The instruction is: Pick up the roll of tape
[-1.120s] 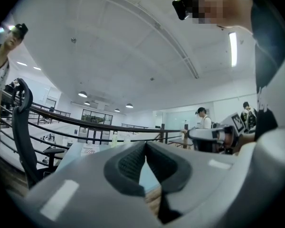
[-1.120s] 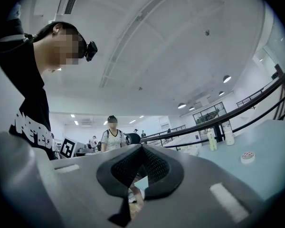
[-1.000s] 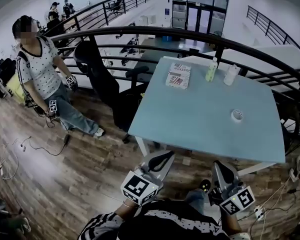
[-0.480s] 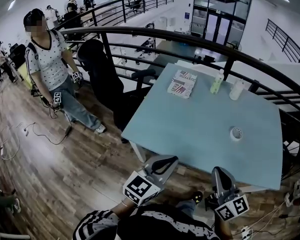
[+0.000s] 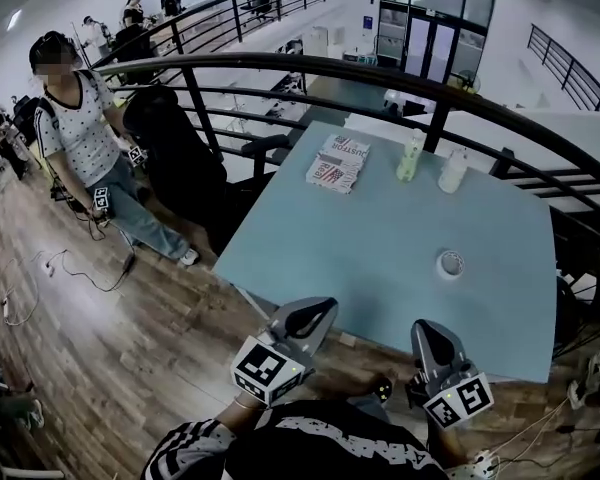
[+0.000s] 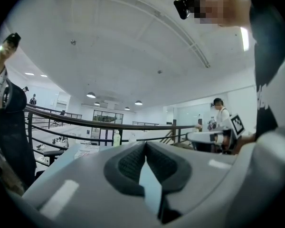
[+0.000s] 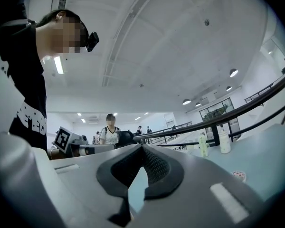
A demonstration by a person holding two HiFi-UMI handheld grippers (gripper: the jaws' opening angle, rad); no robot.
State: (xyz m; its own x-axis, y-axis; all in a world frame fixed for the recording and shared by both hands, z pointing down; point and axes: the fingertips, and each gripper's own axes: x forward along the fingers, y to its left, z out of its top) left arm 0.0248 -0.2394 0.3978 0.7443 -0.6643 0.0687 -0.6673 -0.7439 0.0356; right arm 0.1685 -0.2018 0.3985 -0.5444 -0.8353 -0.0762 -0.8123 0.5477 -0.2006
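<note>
The roll of tape point(image 5: 450, 264) is a small white ring lying flat on the pale blue table point(image 5: 380, 248), right of its middle. It also shows as a small disc point(image 7: 239, 175) low at the right of the right gripper view. Both grippers hang level just short of the table's near edge, well short of the tape. My left gripper point(image 5: 320, 308) is shut, its tips point(image 6: 145, 144) meeting with nothing between them. My right gripper point(image 5: 423, 326) is shut and empty too, its tips point(image 7: 142, 146) touching, and it points roughly toward the tape.
A printed booklet point(image 5: 337, 162) and two bottles point(image 5: 410, 155) point(image 5: 452, 171) stand at the table's far side. A black railing point(image 5: 280, 68) curves behind the table. A black office chair point(image 5: 170, 153) and a standing person point(image 5: 75, 138) are at the left. Cables point(image 5: 70, 268) lie on the wood floor.
The table and the tape have drawn nearer in the head view. Both grippers have been carried forward toward the table's near edge, still shut.
</note>
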